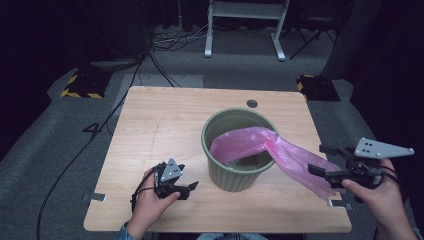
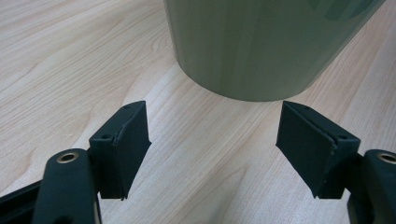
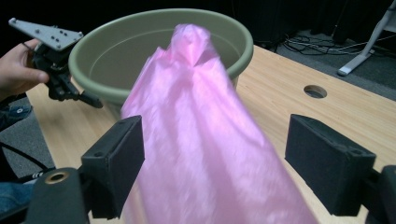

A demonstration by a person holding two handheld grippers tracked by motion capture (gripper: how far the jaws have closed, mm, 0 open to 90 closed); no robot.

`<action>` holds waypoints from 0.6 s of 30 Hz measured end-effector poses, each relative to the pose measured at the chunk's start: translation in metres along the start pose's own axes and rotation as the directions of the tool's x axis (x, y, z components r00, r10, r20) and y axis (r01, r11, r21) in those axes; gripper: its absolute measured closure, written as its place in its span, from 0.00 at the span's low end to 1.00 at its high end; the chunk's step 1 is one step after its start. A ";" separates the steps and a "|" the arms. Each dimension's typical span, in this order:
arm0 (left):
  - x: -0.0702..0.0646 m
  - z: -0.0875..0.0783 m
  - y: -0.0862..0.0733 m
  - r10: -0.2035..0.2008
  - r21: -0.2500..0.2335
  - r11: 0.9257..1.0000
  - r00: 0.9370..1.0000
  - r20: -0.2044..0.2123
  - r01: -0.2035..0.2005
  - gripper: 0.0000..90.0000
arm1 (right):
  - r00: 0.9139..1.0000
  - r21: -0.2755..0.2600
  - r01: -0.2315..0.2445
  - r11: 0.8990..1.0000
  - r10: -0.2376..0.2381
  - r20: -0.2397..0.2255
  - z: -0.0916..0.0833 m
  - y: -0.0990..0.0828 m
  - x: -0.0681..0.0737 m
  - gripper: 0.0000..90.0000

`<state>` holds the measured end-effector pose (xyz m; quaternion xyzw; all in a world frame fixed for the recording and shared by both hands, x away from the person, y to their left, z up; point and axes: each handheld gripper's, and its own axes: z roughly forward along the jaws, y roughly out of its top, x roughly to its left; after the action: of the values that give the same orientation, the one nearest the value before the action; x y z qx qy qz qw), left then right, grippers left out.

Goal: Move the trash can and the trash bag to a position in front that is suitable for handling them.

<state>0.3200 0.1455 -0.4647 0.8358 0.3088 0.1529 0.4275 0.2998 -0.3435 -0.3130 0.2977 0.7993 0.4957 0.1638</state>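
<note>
The pink plastic bag [image 1: 280,152] spills from the green bin [image 1: 233,150] over its right rim: thin, limp, slippery, so pinch its bunched loose end. Your right gripper [image 1: 327,162] straddles it with released jaws; your left gripper [image 1: 187,189] waits open on the desk [image 1: 155,125].

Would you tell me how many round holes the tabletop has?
1: a single round hole near the table's far edge, just behind the green bin. Others could lie hidden beneath the bin or pink bag.

The left gripper [image 1: 189,189] is resting low with jaws standing wide apart; the right gripper [image 1: 321,160] is hovering level, jaws spread wide, pressing nothing.
</note>
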 end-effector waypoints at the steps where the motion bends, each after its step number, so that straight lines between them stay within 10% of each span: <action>1: 0.000 0.000 0.000 -0.001 0.001 1.000 1.000 0.000 0.001 0.28 | 1.000 -0.003 0.001 1.000 -0.001 0.004 -0.002 -0.002 0.002 0.22; 10: 0.000 -0.001 0.000 -0.001 -0.002 1.000 1.000 -0.001 0.001 0.28 | 0.997 0.049 0.035 0.998 -0.038 0.067 -0.009 -0.032 0.024 0.23; 16: -0.001 -0.002 0.001 -0.004 -0.004 1.000 1.000 0.002 0.004 0.28 | 0.979 0.116 0.078 0.990 -0.098 0.181 0.009 -0.043 0.021 0.29; 18: 0.000 -0.002 0.000 -0.006 -0.006 1.000 1.000 0.003 0.006 0.28 | 0.969 0.102 0.097 0.990 -0.118 0.218 0.011 -0.042 0.015 0.46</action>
<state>0.3192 0.1471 -0.4631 0.8337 0.3103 0.1512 0.4311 0.2811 -0.3403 -0.3551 0.3149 0.8124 0.4127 0.2655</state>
